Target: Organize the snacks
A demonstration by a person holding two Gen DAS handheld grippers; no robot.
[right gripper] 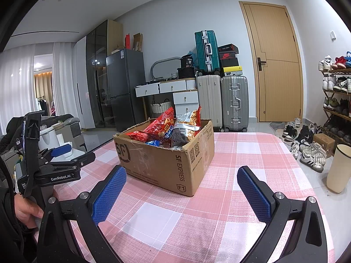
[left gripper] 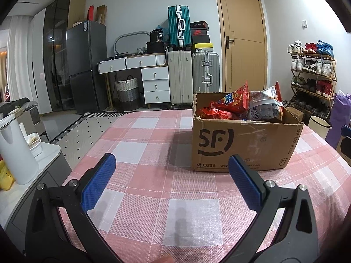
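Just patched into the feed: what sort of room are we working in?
Most likely a lived-in apartment's dining or entry area: a table with a pink checked cloth, stacked suitcases by a wooden door, and a full shoe rack.

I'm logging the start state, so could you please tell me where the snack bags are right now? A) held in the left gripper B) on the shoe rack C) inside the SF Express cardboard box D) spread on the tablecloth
C: the red and silver snack bags stick up out of the open SF Express cardboard box, while the left gripper and right gripper are open and empty.
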